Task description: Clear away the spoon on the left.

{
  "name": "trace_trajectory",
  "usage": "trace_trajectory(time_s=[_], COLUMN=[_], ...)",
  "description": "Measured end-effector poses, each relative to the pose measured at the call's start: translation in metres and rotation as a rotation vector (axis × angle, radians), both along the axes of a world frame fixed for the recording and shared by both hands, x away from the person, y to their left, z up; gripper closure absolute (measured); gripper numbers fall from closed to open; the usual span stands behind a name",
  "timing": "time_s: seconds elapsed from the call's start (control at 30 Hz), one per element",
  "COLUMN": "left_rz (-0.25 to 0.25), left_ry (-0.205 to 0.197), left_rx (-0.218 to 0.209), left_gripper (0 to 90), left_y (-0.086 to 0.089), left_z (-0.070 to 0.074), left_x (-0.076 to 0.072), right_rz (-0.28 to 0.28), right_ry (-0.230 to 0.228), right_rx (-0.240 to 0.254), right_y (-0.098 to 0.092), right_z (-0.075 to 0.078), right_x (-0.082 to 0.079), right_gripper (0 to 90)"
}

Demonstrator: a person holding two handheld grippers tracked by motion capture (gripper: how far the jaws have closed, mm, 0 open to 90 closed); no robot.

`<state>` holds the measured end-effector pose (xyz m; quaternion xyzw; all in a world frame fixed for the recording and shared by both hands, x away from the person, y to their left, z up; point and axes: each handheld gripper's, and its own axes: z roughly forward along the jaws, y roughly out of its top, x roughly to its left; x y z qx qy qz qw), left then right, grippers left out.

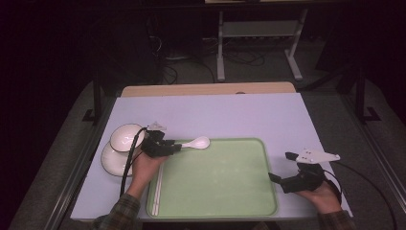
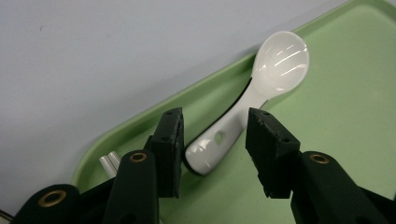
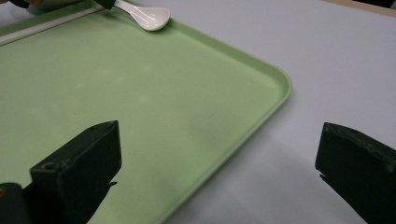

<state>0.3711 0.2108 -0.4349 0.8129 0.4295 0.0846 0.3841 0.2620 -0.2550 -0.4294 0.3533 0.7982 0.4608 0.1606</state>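
A white ceramic spoon (image 1: pixel 198 142) (image 2: pixel 280 65) (image 3: pixel 149 17) lies at the far left corner of the green tray (image 1: pixel 215 177) (image 2: pixel 350 116) (image 3: pixel 116 79), its bowl resting on the tray's rim. My left gripper (image 1: pixel 174 146) (image 2: pixel 215 126) straddles the spoon's handle. The left jaw sits against the handle, and a gap shows between the handle and the right jaw. My right gripper (image 1: pixel 281 166) (image 3: pixel 219 144) stands wide open over the tray's right edge, holding nothing.
Two white bowls (image 1: pixel 127 136) (image 1: pixel 115 160) sit on the table left of the tray, close to my left hand. White chopsticks (image 1: pixel 158 189) (image 2: pixel 108 162) (image 3: pixel 42 25) lie along the tray's left side. The pale table (image 1: pixel 215 115) stretches beyond the tray.
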Motion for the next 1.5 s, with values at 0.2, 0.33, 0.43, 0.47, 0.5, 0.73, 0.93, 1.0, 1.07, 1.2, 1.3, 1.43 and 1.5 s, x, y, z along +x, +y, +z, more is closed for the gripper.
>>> trace_trajectory(time_s=[0.2, 0.33, 0.43, 0.47, 0.5, 0.73, 0.93, 1.0, 1.07, 1.2, 1.3, 1.43, 1.5], left_rz=[0.009, -0.003, -0.017, -0.037, -0.043, -0.116, -0.159, -0.164, -0.171, -0.18, -0.186, -0.188, -0.19], left_ry=[-0.004, -0.026, -0.039, -0.049, -0.046, -0.045, -0.056, -0.058, -0.056, -0.057, -0.052, -0.036, -0.027], left_rx=[0.0, -0.012, -0.024, -0.033, -0.037, -0.039, -0.035, -0.036, -0.035, -0.022, -0.014, 0.001, 0.0], left_gripper=[56.3, 57.7, 64.0, 66.1, 70.1, 89.8, 89.8, 89.8, 89.8, 89.8, 89.8, 89.8, 89.8], left_y=[0.0, -0.002, -0.006, -0.007, -0.009, -0.028, -0.052, -0.06, -0.066, -0.078, -0.086, -0.092, -0.094], left_z=[0.0, 0.002, 0.004, 0.006, 0.007, 0.012, 0.013, 0.014, 0.014, 0.014, 0.013, 0.007, 0.004], left_x=[0.0, -0.001, 0.001, 0.002, 0.003, 0.013, 0.025, 0.03, 0.035, 0.044, 0.049, 0.053, 0.052], right_rz=[0.0, -0.001, -0.002, -0.002, -0.002, 0.002, 0.003, 0.005, 0.007, 0.008, 0.008, 0.008, 0.008], right_ry=[0.0, 0.0, 0.001, 0.0, 0.0, 0.001, 0.004, 0.001, 0.003, 0.007, 0.006, 0.003, 0.003], right_rx=[0.001, 0.001, -0.001, 0.0, 0.001, 0.001, 0.004, 0.006, 0.005, 0.007, 0.007, 0.01, 0.011], right_y=[0.0, 0.0, 0.0, 0.0, 0.0, 0.001, 0.0, 0.001, 0.001, 0.001, 0.001, 0.0, 0.0], right_z=[0.0, 0.0, 0.0, 0.0, 0.0, 0.0, 0.0, 0.0, 0.0, -0.001, -0.001, -0.001, 0.0], right_x=[0.0, 0.0, 0.0, 0.0, 0.0, 0.001, 0.001, 0.001, 0.001, 0.002, 0.002, 0.001, 0.001], right_gripper=[0.0, 0.0, 0.0, 0.0, 0.0, 0.0, 0.0, 0.0, 0.0, 0.0, 0.0, 0.0, 0.0])
